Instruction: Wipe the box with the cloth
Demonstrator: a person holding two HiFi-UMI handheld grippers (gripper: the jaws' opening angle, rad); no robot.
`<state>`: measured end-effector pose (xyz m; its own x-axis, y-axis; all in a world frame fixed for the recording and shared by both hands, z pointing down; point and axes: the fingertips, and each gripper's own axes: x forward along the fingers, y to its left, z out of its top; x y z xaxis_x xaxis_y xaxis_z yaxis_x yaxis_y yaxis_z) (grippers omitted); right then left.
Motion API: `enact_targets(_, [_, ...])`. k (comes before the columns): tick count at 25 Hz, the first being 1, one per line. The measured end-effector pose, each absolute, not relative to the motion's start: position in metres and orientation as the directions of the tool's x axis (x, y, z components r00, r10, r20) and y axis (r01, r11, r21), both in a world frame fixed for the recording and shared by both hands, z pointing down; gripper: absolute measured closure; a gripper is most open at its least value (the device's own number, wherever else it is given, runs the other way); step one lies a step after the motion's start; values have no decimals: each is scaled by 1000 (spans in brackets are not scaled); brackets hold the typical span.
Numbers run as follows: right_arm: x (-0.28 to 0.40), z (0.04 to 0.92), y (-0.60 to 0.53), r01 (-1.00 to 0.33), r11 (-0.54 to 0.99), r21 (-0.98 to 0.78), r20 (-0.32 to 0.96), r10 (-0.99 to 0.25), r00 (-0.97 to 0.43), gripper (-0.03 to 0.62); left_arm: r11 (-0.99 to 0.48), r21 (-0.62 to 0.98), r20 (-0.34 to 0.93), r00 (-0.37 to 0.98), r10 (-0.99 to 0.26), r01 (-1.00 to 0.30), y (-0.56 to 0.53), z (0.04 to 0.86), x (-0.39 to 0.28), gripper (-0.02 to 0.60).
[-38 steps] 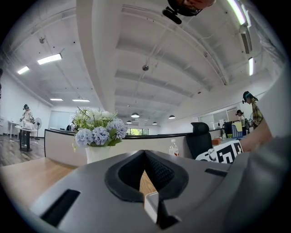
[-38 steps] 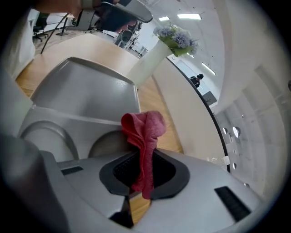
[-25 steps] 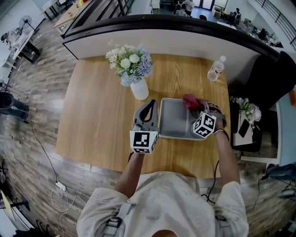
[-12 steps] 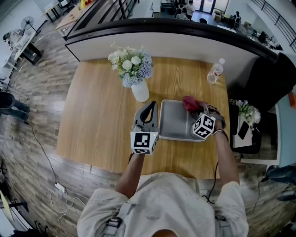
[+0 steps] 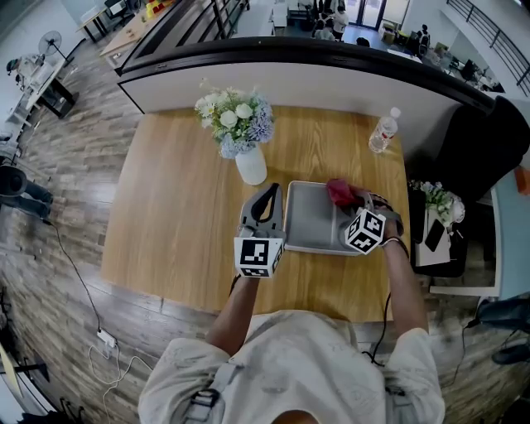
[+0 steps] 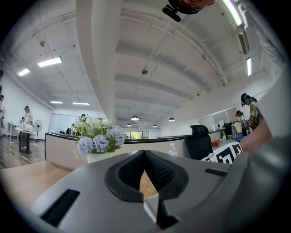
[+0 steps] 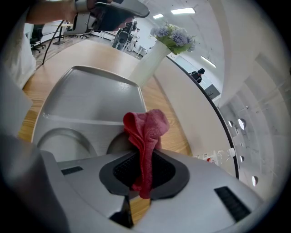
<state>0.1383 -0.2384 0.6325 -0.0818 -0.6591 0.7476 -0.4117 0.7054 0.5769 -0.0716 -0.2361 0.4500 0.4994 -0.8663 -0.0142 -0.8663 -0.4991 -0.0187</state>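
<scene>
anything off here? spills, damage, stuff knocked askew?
Nothing stands out. The gray box sits flat, the flower vase and water bottle stand upright, no spills. Right tongs pinch the red cloth over the box's far right corner; left tongs are shut and empty beside its left edge.

This is an open-plan office, and I seem to be at its reception end. A long curved counter (image 5: 290,79), white-fronted with a dark top, sweeps across the upper part of the head view, behind a wooden table (image 5: 182,215) set with a vase of flowers (image 5: 236,124) and a water bottle (image 5: 382,131). Beyond the counter, at the top centre, people (image 5: 335,12) sit among desks and chairs, and more desks (image 5: 124,29) run off to the upper left near a standing fan (image 5: 51,40). The floor (image 5: 58,248) is grey wood plank. In the left gripper view, strip lights (image 6: 50,61) hang under a high, bare white ceiling, and a black office chair (image 6: 200,141) stands right of centre.
</scene>
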Motion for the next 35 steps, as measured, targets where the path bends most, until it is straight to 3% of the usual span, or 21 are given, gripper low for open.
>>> enact_targets(35, [129, 623, -181, -443, 759, 478, 819, -567, -88, 531, -513, -13, -22, 513, -858, -858, -232, 448, -69, 568])
